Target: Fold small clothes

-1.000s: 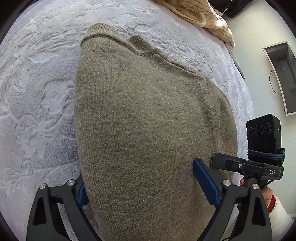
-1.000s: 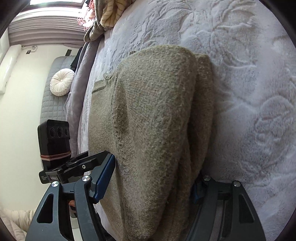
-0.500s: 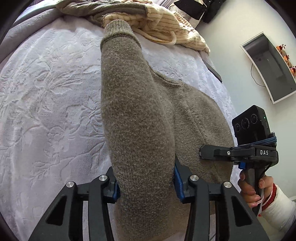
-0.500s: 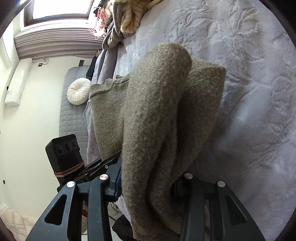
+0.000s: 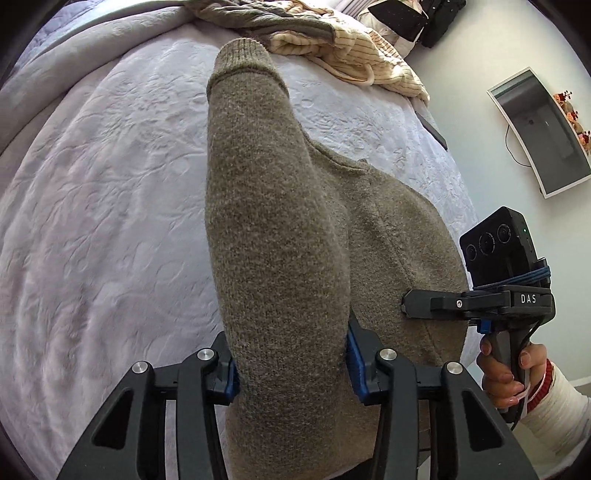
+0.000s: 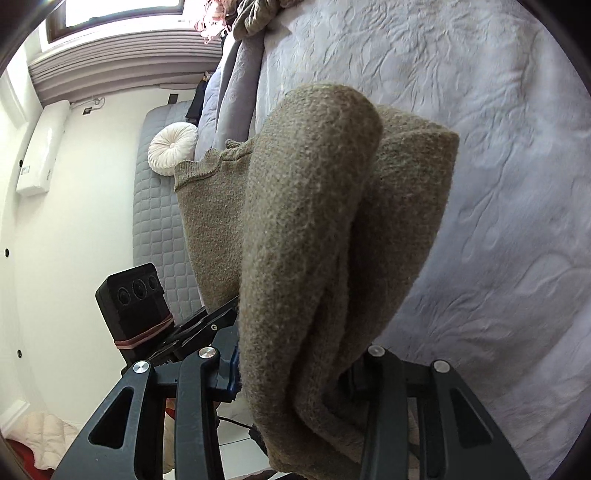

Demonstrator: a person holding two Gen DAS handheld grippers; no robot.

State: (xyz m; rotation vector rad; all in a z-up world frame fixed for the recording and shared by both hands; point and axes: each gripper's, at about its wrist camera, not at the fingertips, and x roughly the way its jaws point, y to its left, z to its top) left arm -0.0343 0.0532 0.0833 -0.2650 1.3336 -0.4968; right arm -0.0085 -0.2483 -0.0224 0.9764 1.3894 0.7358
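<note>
An olive-brown knitted sweater (image 5: 280, 229) is lifted off the pale quilted bed (image 5: 92, 206). My left gripper (image 5: 291, 365) is shut on a thick bunched fold of it, blue pads pressed into both sides. The ribbed hem end (image 5: 240, 55) of that fold sticks up ahead. My right gripper (image 6: 291, 369) is shut on another gathered fold of the same sweater (image 6: 306, 206), which hangs in layers over the bed. The right gripper's body (image 5: 480, 302) shows at the right of the left wrist view, held by a hand (image 5: 502, 369). The left gripper's body (image 6: 147, 306) shows at the left of the right wrist view.
A heap of other clothes, cream striped and grey (image 5: 351, 48), lies at the far end of the bed. A wall-mounted screen (image 5: 543, 133) hangs to the right. A grey quilted mat with a round white cushion (image 6: 171, 147) lies beside the bed, under a window (image 6: 118, 14).
Both grippers went from wide around the flat sweater to shut on bunched folds of it. Both have risen and carried the sweater up off the bed, toward the clothes heap.
</note>
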